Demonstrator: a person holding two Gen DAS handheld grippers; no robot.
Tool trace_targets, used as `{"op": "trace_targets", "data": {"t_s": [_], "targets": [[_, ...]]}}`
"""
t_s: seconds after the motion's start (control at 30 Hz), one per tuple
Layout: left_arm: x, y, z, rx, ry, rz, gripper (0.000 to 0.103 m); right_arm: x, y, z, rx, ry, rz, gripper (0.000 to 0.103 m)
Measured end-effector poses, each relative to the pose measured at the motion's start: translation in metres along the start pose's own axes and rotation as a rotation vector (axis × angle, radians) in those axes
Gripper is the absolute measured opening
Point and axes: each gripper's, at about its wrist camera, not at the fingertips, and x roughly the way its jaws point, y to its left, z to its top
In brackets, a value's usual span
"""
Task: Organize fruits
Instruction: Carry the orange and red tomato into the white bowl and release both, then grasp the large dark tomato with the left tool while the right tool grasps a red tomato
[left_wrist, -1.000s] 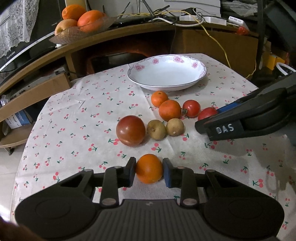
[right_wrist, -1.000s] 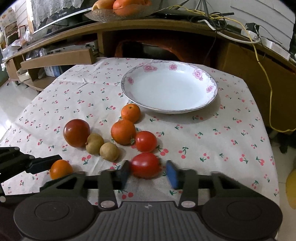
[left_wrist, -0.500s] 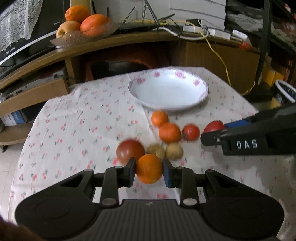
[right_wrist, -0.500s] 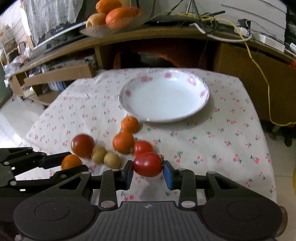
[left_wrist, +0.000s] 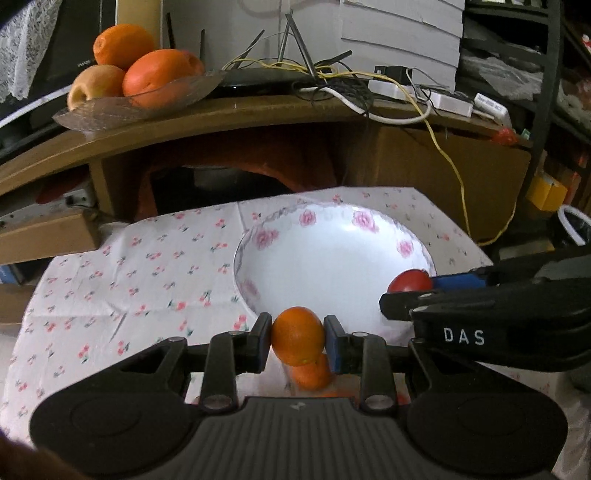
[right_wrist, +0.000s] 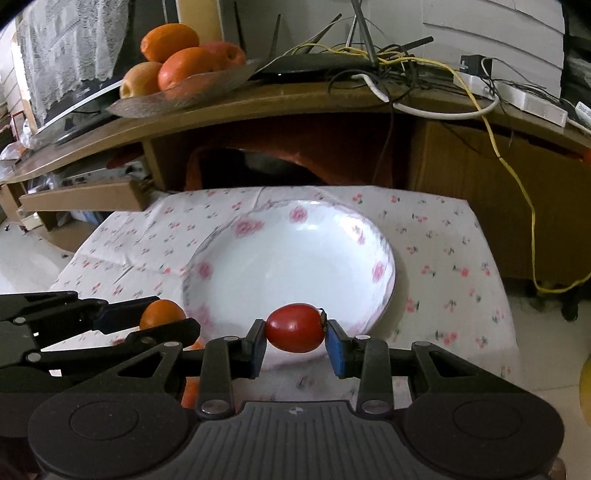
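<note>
The orange (left_wrist: 298, 340) sits low in the middle of the left wrist view, pinched between the pads of the left gripper (left_wrist: 297, 343), just short of the near rim of the white flowered plate (left_wrist: 332, 258). The red tomato (right_wrist: 294, 327) is clamped the same way in the right gripper (right_wrist: 295, 338), low centre of its own view, over the plate's near edge. To do this step well, I judge each fruit should go further in over the plate's hollow and come down close to it before the pads let go, since round fruit dropped at the rim may roll onto the cherry-print cloth (left_wrist: 147, 280). Another orange fruit (left_wrist: 312, 374) lies on the cloth below.
</note>
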Motion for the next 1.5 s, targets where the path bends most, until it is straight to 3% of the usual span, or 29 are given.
{"op": "trace_targets", "data": {"t_s": [0.43, 0.73, 0.97, 1.2, 1.5], "targets": [[0.027, -0.002, 0.009, 0.021, 0.030, 0.008, 0.036, 0.026, -0.014, 0.009, 0.012, 0.035, 0.011, 0.038], [0.018, 0.005, 0.015, 0.009, 0.004, 0.036, 0.041, 0.018, -0.015, 0.012, 0.013, -0.006, 0.009, 0.050], [-0.009, 0.023, 0.019, -0.026, -0.041, 0.051, 0.043, 0.002, -0.014, 0.010, 0.015, -0.041, 0.013, 0.053], [-0.043, 0.053, 0.005, -0.067, -0.051, 0.075, 0.045, -0.010, 0.001, -0.001, -0.024, -0.028, 0.046, 0.054], [-0.051, 0.071, -0.033, -0.041, 0.017, 0.113, 0.046, -0.023, 0.022, -0.019, -0.061, 0.000, 0.074, 0.056]]}}
